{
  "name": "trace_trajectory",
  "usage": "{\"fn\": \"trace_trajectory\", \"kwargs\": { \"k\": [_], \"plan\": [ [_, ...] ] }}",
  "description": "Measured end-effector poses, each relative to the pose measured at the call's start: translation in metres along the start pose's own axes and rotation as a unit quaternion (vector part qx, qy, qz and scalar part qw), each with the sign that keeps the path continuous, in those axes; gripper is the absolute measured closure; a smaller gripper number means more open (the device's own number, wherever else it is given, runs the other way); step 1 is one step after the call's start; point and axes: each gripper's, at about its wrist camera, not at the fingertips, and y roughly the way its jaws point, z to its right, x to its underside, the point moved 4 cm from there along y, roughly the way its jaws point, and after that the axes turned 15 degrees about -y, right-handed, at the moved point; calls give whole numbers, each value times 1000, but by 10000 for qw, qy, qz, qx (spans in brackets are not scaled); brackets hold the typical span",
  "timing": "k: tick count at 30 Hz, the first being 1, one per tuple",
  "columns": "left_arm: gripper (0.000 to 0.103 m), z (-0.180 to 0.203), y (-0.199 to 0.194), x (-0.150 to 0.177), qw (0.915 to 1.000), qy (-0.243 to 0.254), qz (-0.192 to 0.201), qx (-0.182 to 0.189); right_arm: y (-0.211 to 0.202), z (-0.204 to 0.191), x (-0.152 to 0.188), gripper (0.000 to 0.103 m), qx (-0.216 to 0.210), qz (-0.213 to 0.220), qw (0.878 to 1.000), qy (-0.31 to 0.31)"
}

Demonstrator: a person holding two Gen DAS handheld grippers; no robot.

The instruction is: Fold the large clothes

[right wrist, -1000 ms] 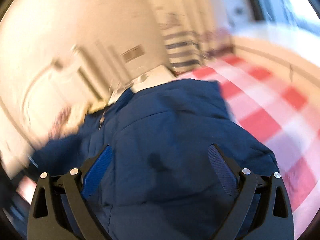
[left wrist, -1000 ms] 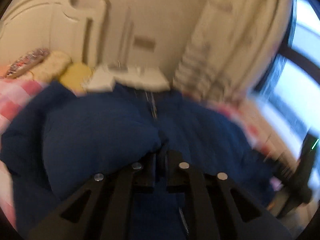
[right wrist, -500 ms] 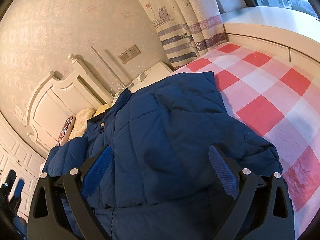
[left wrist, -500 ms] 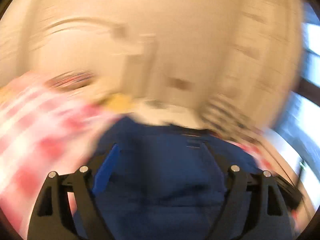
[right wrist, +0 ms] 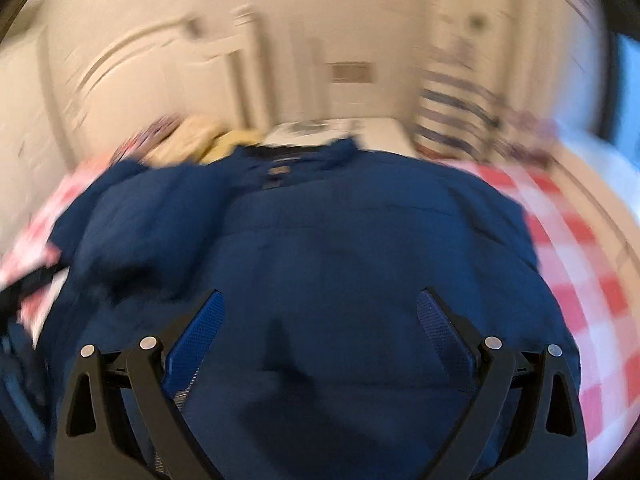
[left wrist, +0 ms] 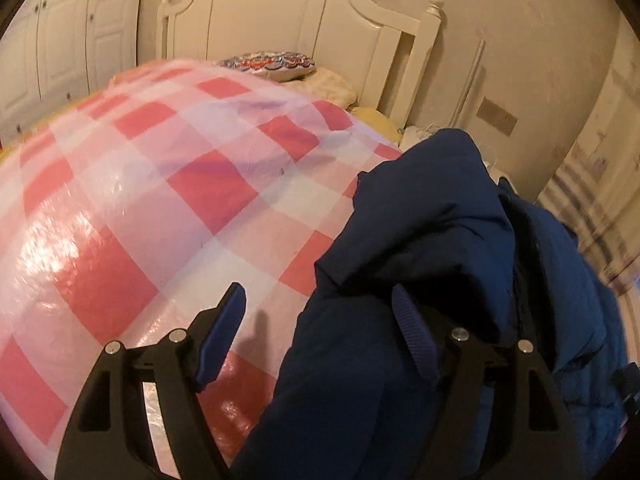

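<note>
Navy puffer jacket (right wrist: 320, 264) lay bunched on the red-checked bed cover (left wrist: 160, 208). Nearest in the left wrist view, the left gripper (left wrist: 320, 312) stood open and empty at the jacket's left edge, one finger over bare cover. The blurred right wrist view alone showed the right gripper (right wrist: 320, 312) spread wide above the jacket's middle, holding nothing. Only the left view gave the patterned pillow (left wrist: 268, 65) and white headboard (left wrist: 296, 12) sharply.

It's a bed with a glossy red-and-white checked cover (left wrist: 168, 184). A puffy navy quilted jacket (left wrist: 460, 280) lies bunched at 4 o'clock, with a patterned round cushion (left wrist: 268, 65) and cream pillow (left wrist: 332, 86) at 12 (below the white headboard (left wrist: 288, 16)).
</note>
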Motion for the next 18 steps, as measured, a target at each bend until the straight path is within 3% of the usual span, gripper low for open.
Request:
{"fn": "trace_trajectory", "kwargs": {
  "k": [2,5,16,18],
  "plan": [
    [28,1,2,-2,9999,-143,-72,17,6,-38,-15,9,76,-41,9959,-897],
    [28,-4,6,-3,9995,-264,-163,2,25,-84,-32,10,296,-148,9798,-1972],
    [24,2,-1,-1,9999,-101,-95,33,49,-123,-67,11,207,-82,9698,-2429],
    [24,2,-1,-1,9999,-102,-100,37,54,-128,-66,17,63,-99,9678,-2514]
  ]
}}
